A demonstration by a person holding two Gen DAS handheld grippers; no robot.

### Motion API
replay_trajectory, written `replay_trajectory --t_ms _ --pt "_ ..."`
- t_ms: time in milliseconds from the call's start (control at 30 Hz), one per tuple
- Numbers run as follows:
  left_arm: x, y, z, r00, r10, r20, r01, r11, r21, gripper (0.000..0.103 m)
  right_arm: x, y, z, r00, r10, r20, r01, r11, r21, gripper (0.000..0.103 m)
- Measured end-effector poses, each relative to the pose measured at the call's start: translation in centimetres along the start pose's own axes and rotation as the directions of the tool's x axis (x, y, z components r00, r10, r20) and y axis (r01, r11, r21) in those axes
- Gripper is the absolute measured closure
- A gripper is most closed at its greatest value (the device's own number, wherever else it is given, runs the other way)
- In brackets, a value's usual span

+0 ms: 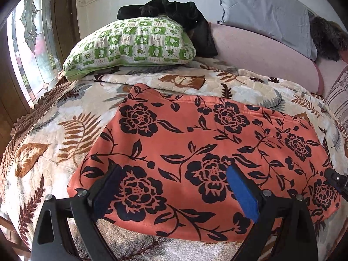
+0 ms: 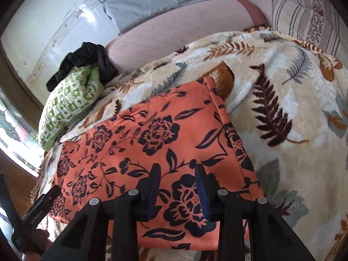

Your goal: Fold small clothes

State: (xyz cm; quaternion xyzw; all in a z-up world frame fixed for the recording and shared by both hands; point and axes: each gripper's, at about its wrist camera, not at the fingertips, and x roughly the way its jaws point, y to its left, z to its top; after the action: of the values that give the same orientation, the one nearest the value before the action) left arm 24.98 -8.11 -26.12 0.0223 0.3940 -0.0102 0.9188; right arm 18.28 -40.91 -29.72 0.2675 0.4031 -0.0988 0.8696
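Nearest the left wrist camera, the left gripper (image 1: pixel 171 184) hovers with its fingers spread wide over the near edge of the orange cloth (image 1: pixel 206 143), nothing between the blue pads (image 1: pixel 242 193). Across on the right, the right gripper (image 2: pixel 178 187) hangs over the cloth's near right part with a narrower gap between its fingers, which are parted and pinching nothing; whether the tips touch the fabric cannot be told.

That orange cloth (image 2: pixel 152 134), printed with black roses and leaves, lies flat as a neat rectangle on the leaf-patterned blanket (image 1: pixel 65 130), its near edge close to the blanket's front edge. Beyond its far left corner sits a green-and-white checked pillow (image 1: pixel 130 41) with a black garment (image 1: pixel 180 10) heaped on its far side. To the far right a pink cushion (image 1: pixel 261 50) lies along the white wall, with a grey pillow (image 1: pixel 265 6) leaning above it. A stained-glass window (image 1: pixel 30 43) stands at the far left.
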Motion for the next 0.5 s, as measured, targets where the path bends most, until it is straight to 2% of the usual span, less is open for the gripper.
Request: replay_trajectory --t_ms 67,100,133,200,300,400,500 --pt "2.1 0.2 -0.5 0.995 0.058 -0.079 -0.058 0.998 0.014 0.007 1.9 -1.3 -0.2 0.997 -0.019 -0.078 0.024 0.998 0.06 0.07" --pt "3.3 0.3 -0.9 0.99 0.049 -0.136 -0.048 0.999 0.011 0.007 1.7 -1.3 -0.1 0.998 -0.018 -0.065 0.022 0.998 0.062 0.07" --pt "3.9 0.4 -1.2 0.986 0.046 -0.162 -0.046 0.999 0.006 0.007 1.3 -0.8 -0.1 0.998 -0.026 -0.049 0.028 0.999 0.036 0.071" --pt "3.0 0.1 -1.0 0.994 0.049 -0.101 -0.047 0.999 0.018 0.007 0.2 0.4 -0.4 0.999 -0.047 0.01 0.047 0.998 -0.029 0.07" --pt "1.2 -0.5 -0.5 0.999 -0.01 -0.039 0.011 1.0 0.025 0.007 -1.6 2.4 -1.0 0.997 -0.014 0.081 0.023 0.995 -0.1 0.067" --pt "0.0 -0.5 -0.3 0.999 -0.05 0.005 0.05 0.999 0.008 0.007 -3.0 4.3 -1.8 0.986 -0.008 0.165 0.039 0.982 -0.186 0.067" --pt "-0.6 -0.4 0.0 0.998 -0.05 0.031 0.05 0.999 0.007 0.007 -3.2 5.5 -2.3 0.983 -0.002 0.186 0.046 0.972 -0.23 0.067"
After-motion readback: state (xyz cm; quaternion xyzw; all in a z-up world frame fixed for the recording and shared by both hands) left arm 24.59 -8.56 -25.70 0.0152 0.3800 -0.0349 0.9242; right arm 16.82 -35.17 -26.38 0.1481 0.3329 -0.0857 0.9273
